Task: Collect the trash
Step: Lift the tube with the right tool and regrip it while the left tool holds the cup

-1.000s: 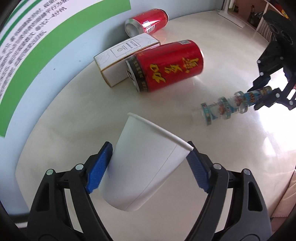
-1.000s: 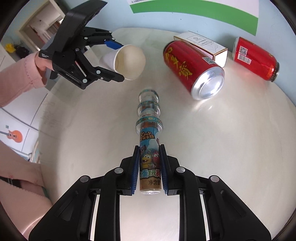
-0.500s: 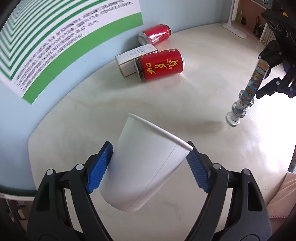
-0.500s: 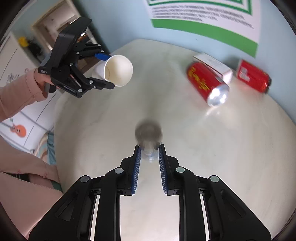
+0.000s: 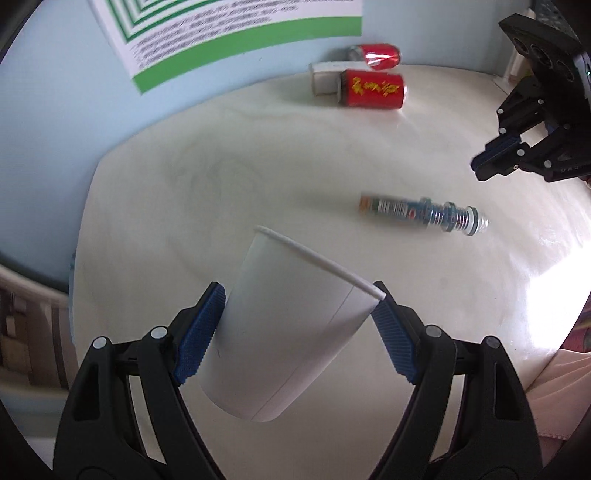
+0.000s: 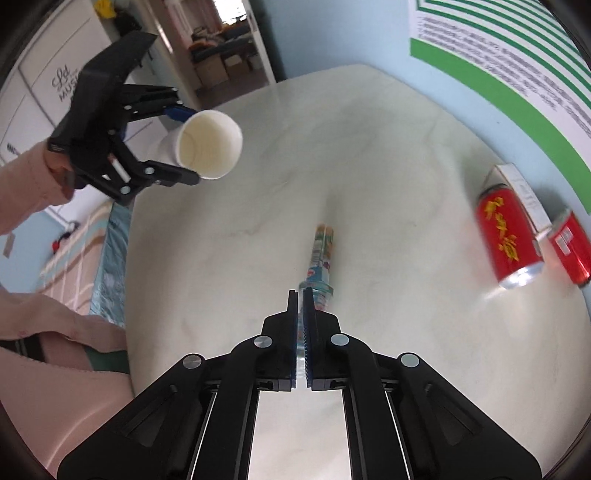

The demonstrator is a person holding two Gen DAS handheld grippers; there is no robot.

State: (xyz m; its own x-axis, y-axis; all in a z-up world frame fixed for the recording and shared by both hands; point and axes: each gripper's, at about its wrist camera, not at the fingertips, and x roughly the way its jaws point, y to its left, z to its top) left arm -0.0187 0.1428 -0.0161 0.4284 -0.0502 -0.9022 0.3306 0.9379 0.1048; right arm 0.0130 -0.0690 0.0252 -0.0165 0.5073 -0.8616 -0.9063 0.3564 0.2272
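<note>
My left gripper [image 5: 297, 314] is shut on a white paper cup [image 5: 291, 332] and holds it above the round white table [image 5: 258, 147]; the cup and gripper also show in the right wrist view [image 6: 207, 147]. A slim clear plastic bottle [image 5: 424, 212] with a colourful label lies blurred on the table, apart from my right gripper [image 5: 484, 166]. In the right wrist view the bottle [image 6: 319, 258] lies just beyond my right gripper [image 6: 300, 299], whose jaws are closed together with nothing between them.
Two red cans [image 5: 373, 90] [image 5: 376, 57] and a white carton [image 5: 323, 74] lie at the table's far edge by the blue wall with a green-and-white poster [image 5: 221, 29]. The cans show at right in the right wrist view [image 6: 508, 236]. A person's pink sleeve [image 6: 26, 184] is at left.
The bottle has left my right gripper and now lies on the table, still blurred with motion. The right jaws have closed together. Both grippers have pulled back from the cans; the cup stays held.
</note>
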